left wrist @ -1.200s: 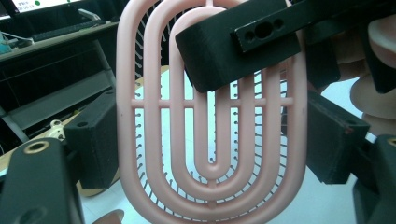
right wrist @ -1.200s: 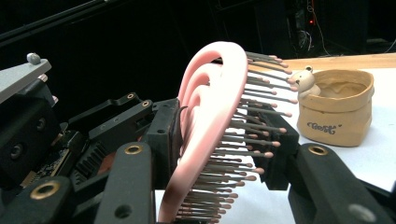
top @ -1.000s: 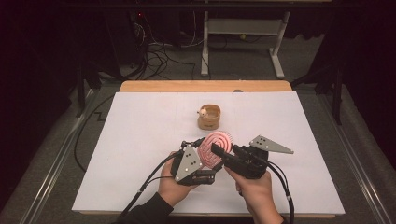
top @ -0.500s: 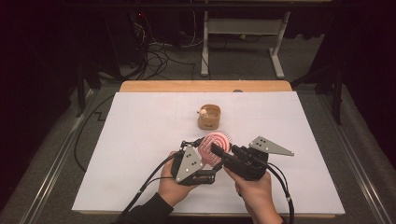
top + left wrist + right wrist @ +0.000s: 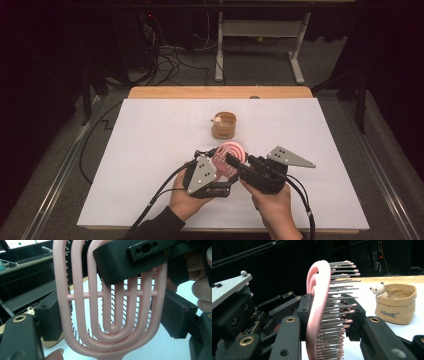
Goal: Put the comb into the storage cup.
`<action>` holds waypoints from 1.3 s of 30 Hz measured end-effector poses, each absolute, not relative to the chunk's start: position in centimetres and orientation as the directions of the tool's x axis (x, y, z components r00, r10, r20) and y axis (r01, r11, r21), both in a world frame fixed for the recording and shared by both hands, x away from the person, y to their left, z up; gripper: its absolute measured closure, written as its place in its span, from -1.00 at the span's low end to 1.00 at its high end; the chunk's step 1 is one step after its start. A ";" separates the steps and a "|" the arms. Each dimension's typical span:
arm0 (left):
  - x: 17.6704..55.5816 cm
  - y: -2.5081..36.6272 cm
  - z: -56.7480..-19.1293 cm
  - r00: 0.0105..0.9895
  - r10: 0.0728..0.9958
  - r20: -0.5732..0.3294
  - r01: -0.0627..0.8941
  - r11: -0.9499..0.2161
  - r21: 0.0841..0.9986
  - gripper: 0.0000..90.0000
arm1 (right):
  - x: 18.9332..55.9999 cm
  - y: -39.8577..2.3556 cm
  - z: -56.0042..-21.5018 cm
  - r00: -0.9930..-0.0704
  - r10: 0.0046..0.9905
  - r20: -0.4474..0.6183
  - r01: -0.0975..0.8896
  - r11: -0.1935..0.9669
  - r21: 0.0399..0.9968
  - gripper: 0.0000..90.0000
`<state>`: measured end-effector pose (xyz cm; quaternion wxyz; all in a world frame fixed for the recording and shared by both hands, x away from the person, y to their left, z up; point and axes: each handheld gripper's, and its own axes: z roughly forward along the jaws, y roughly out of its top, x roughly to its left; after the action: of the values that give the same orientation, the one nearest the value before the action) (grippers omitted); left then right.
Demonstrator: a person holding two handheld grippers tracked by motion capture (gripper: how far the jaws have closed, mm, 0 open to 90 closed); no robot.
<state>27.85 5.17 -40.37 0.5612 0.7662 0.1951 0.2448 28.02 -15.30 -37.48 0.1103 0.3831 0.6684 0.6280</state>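
Observation:
A pink hairbrush (image 5: 231, 151) with a looped open head is held above the white table between both grippers. My left gripper (image 5: 214, 156) is shut on it, its black pads (image 5: 51, 318) pressing the two side edges of the brush head (image 5: 75, 302). My right gripper (image 5: 230, 160) comes in from the right and is shut across the brush's thickness. One of its fingers (image 5: 120, 262) lies on the pink back. In the right gripper view the brush (image 5: 318, 290) stands edge-on between my jaws, bristles pointing right.
A small tan bag-shaped pot (image 5: 224, 126) with a white bear figure on its rim (image 5: 379, 290) stands on the white table cover (image 5: 150, 150) just beyond the brush. A wooden strip (image 5: 220, 92) runs along the table's far edge. Cables trail from both grippers toward the front edge.

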 end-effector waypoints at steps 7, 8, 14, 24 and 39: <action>27.8 5.2 -40.3 0.811 0.565 0.152 0.021 -0.288 0.957 -0.61 | 27.9 -15.3 -37.4 -0.689 0.651 0.319 0.357 -0.077 0.931 0.45; 27.8 5.2 -40.3 0.811 0.565 0.151 0.021 -0.285 0.958 -0.61 | 27.9 -15.2 -37.3 -0.689 0.652 0.317 0.356 -0.077 0.931 0.45; 27.9 5.3 -40.5 0.819 0.558 0.133 0.034 -0.279 0.960 -0.61 | 27.8 -15.2 -37.3 -0.692 0.653 0.307 0.350 -0.069 0.934 0.45; 28.0 5.3 -40.5 0.828 0.551 0.106 0.054 -0.266 0.963 -0.62 | 27.8 -15.2 -37.3 -0.694 0.653 0.305 0.346 -0.069 0.936 0.46; 28.1 5.4 -40.4 0.843 0.532 0.082 0.067 -0.256 0.964 -0.76 | 27.9 -15.6 -37.2 -0.689 0.659 0.301 0.336 -0.078 0.939 0.47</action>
<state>28.12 5.42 -40.44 0.5778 0.7666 0.1953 0.2009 27.91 -15.62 -37.24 0.1277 0.3731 0.6669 0.6322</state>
